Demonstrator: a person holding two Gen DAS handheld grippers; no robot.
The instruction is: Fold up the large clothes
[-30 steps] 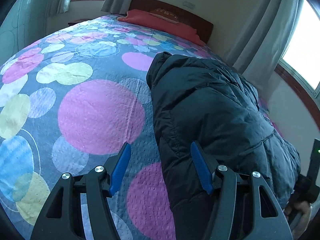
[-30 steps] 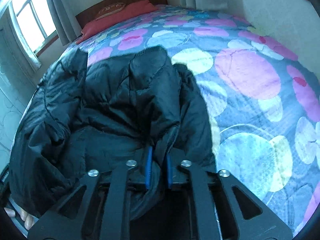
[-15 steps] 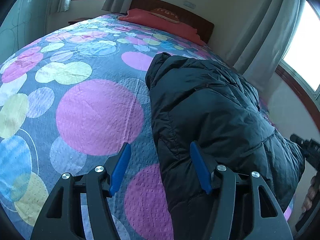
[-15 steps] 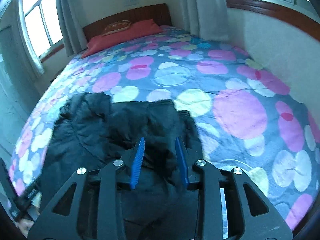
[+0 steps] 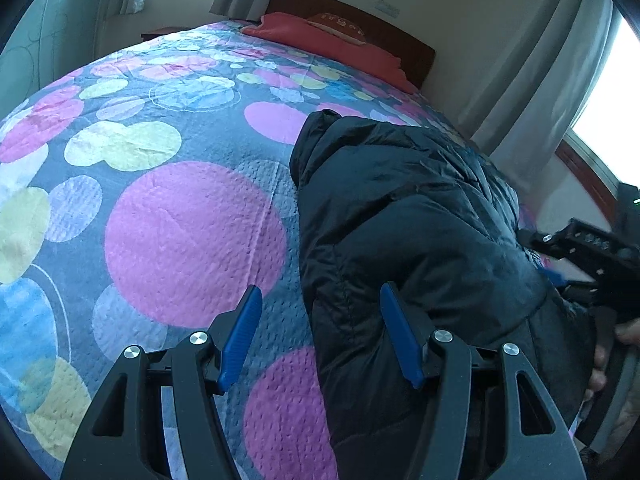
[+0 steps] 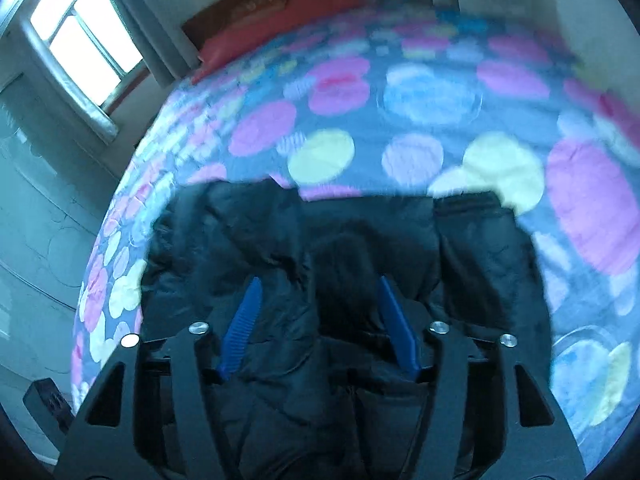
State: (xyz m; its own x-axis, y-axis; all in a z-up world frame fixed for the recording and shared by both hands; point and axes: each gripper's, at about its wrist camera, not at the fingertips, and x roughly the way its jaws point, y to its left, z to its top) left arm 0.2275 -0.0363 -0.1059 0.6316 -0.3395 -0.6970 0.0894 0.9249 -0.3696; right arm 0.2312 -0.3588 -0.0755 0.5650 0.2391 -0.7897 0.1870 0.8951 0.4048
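A black padded jacket (image 5: 420, 240) lies along one side of the bed (image 5: 168, 208), its long axis running from the foot toward the red pillow (image 5: 320, 36) at the headboard, one narrow end pointing that way. The left claw (image 5: 320, 336) stands open over the jacket's edge, gripping nothing. The right claw (image 6: 320, 320) has just been opening; its blue pads (image 6: 244, 316) hang spread above the crumpled fabric, not pressing it

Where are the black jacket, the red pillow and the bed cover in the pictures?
black jacket (image 5: 420, 216): left wrist view, on its quilted top.
red pillow (image 5: 320, 36): left wrist view, on its middle, by the headboard.
bed cover (image 5: 192, 236): left wrist view, on a large pink circle.
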